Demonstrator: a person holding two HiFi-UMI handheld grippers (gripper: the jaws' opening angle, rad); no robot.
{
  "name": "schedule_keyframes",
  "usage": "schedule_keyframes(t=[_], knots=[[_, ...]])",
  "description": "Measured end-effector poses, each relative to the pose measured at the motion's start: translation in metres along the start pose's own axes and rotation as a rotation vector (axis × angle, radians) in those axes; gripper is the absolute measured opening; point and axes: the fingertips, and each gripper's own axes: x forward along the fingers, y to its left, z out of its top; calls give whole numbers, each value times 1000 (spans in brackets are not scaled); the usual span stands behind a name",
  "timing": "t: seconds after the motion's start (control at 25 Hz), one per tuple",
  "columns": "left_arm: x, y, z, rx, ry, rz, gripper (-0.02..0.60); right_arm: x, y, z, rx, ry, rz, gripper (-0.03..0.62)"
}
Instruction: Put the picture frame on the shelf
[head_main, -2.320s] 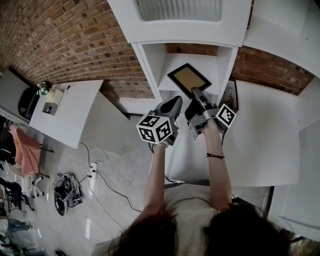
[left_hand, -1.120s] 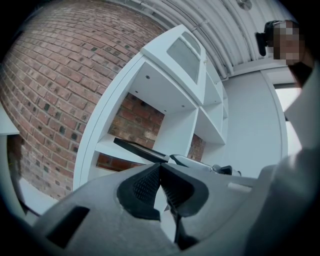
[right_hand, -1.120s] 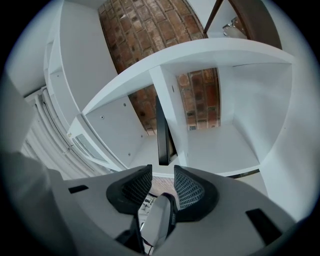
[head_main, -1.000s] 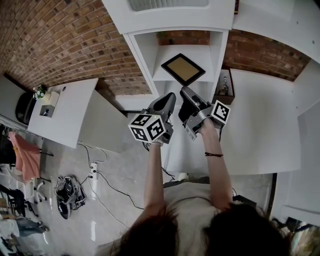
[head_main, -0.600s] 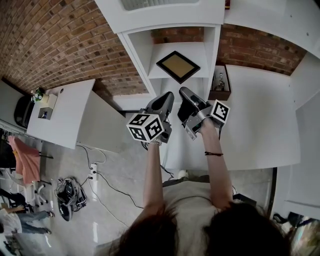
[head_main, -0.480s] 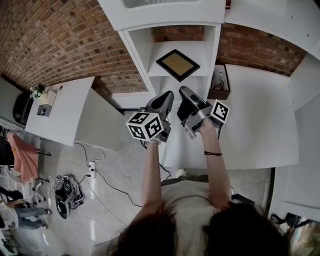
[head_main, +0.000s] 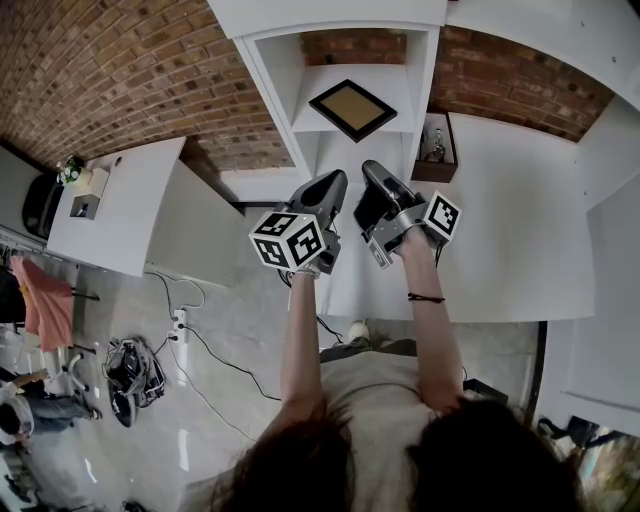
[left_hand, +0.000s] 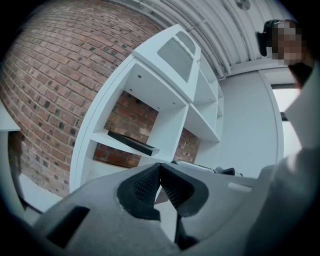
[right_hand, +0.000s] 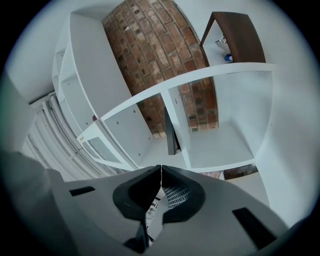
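The picture frame (head_main: 352, 108), black-edged with a tan panel, lies flat on the middle board of the white shelf unit (head_main: 392, 84). It shows edge-on in the left gripper view (left_hand: 131, 144) and in the right gripper view (right_hand: 171, 135). Both grippers hang side by side short of the shelf, clear of the frame. My left gripper (head_main: 335, 180) (left_hand: 160, 165) is shut, its ribbed pads meeting with nothing between them. My right gripper (head_main: 368, 168) (right_hand: 161, 167) is closing down to shut, tips touching and empty.
A dark wooden box (head_main: 436, 150) with small items stands right of the shelf on the white counter (head_main: 510, 230). A white table (head_main: 120, 210) stands left, with a bag (head_main: 130, 368) and cables on the floor. Brick wall lies behind.
The right gripper, which touched the frame earliest, has drawn back from it. Both grippers now sit farther from the shelf. The frame stays lying on the shelf board.
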Motion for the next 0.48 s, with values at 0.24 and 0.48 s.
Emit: schedule_keyframes(t=[0.24,0.48], knots=[[-4,-8,-5,8,9,-10,11,-10,5,1,-21,-29,19,9],[-5,-13,-4,17,9,-24,11,-10,11,-2,-28,-33,31,9]])
